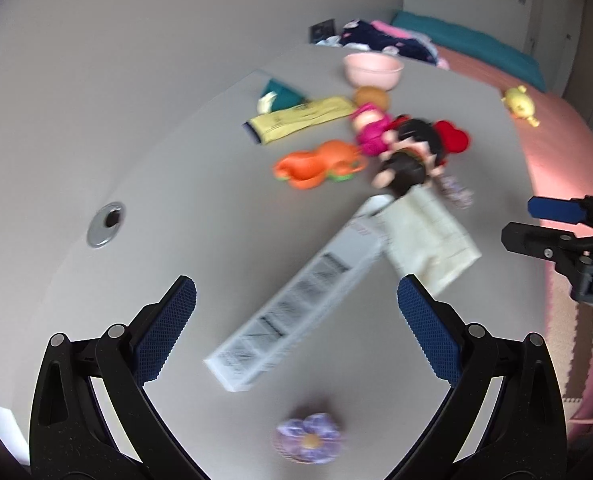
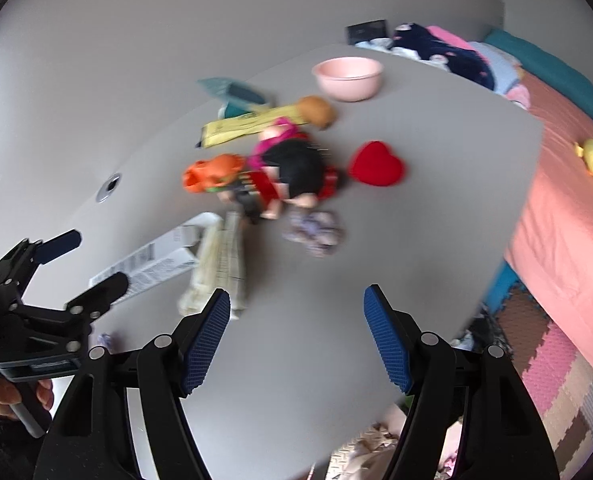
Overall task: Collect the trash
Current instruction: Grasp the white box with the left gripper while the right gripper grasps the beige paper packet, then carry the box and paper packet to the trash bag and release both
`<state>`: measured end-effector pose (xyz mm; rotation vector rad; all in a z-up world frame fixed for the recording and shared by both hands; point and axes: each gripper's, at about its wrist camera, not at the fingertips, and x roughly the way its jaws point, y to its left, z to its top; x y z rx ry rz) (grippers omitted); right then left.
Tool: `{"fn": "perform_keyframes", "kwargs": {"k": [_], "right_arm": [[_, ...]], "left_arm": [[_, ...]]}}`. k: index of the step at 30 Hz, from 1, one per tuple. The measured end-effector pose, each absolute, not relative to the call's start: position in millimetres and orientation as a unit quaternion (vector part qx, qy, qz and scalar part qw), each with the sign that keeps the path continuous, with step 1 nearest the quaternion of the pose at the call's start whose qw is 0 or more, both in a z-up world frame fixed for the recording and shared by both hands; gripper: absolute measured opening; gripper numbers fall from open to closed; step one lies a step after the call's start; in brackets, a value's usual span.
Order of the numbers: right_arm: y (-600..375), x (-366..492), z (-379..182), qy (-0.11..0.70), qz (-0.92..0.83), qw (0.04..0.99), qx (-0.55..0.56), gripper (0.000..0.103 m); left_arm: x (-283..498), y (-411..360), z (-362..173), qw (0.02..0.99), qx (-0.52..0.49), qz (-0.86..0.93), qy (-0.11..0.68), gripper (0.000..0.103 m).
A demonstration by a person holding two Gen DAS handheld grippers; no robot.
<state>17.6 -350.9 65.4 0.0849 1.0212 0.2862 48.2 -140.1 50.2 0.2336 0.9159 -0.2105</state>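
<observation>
A long white printed carton [image 1: 296,312] [image 2: 148,264] lies flat on the grey table [image 1: 176,160], with a cream folded cloth [image 1: 428,236] [image 2: 216,264] beside its far end. Further back lie a yellow packet [image 1: 300,118] [image 2: 240,124] and a teal wrapper [image 1: 280,94]. My left gripper [image 1: 295,284] hovers open above the carton's near half, holding nothing. My right gripper [image 2: 296,292] is open over bare table to the right of the cloth, also holding nothing. Each gripper shows in the other's view: the right gripper [image 1: 522,220] and the left gripper [image 2: 96,260].
Dolls [image 1: 408,152], an orange toy [image 1: 316,164], a red heart [image 2: 376,168] and a pink bowl [image 2: 348,76] crowd the table's middle and back. Purple scrunchies [image 1: 308,440] [image 2: 316,232] lie loose. A cable grommet [image 1: 106,224] sits left. A pink bed [image 2: 568,220] borders the right.
</observation>
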Motion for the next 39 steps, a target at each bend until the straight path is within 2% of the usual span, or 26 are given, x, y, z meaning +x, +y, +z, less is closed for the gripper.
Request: {"fn": "perform_keyframes", "kwargs": {"k": [8,10,11,12,14,16,17,18,21,27,28,30,34,39], "right_arm": [[-299.4,37.2,51.8,0.508,0.153,0.847,0.035,0.070],[-290.8,42.1,45.7,0.516,0.149,0.843,0.027,0.067],[-286.6,44.3,41.8,0.522,0.150,0.839,0.024,0.059],[-283.6,45.8,38.9,0.527,0.150,0.836,0.020,0.046],[-279.5,47.4,31.2,0.539,0.154,0.828,0.018,0.034],[-278.2,45.2,33.0,0.532,0.154,0.833,0.008,0.028],[-278.4,42.7,36.1,0.524,0.152,0.838,0.000,0.013],[-279.7,40.9,38.3,0.520,0.150,0.841,-0.003,0.007],[-289.1,35.3,47.7,0.515,0.160,0.842,0.011,0.007],[-304.7,25.7,55.9,0.509,0.167,0.844,0.022,0.007],[-305.6,26.9,56.4,0.509,0.167,0.844,0.022,0.007],[-308.7,26.1,57.8,0.507,0.168,0.845,0.026,0.007],[-314.9,22.5,61.8,0.501,0.167,0.849,0.033,0.008],[-328.7,20.1,67.4,0.494,0.166,0.852,0.047,0.007]], "left_arm": [[55.5,-130.4,33.9,0.876,0.131,-0.112,0.450,0.098],[57.9,-129.7,31.0,0.874,0.129,-0.114,0.454,0.098],[58.5,-129.4,29.5,0.874,0.129,-0.113,0.455,0.098],[59.4,-129.4,28.3,0.873,0.130,-0.112,0.456,0.098],[60.8,-128.9,24.9,0.872,0.130,-0.110,0.459,0.098],[61.8,-130.0,21.4,0.870,0.131,-0.111,0.462,0.098],[62.1,-130.6,19.5,0.870,0.134,-0.110,0.462,0.098],[62.4,-131.4,17.5,0.869,0.137,-0.109,0.462,0.098],[61.4,-134.6,14.4,0.869,0.145,-0.110,0.461,0.097],[62.8,-137.5,8.7,0.868,0.143,-0.109,0.462,0.071],[63.2,-136.4,9.2,0.869,0.134,-0.112,0.464,0.059],[64.1,-135.7,9.7,0.870,0.125,-0.106,0.465,0.053],[64.6,-133.4,12.7,0.878,0.103,-0.090,0.459,0.032],[61.2,-133.8,26.2,0.887,0.094,-0.089,0.443,0.028]]}}
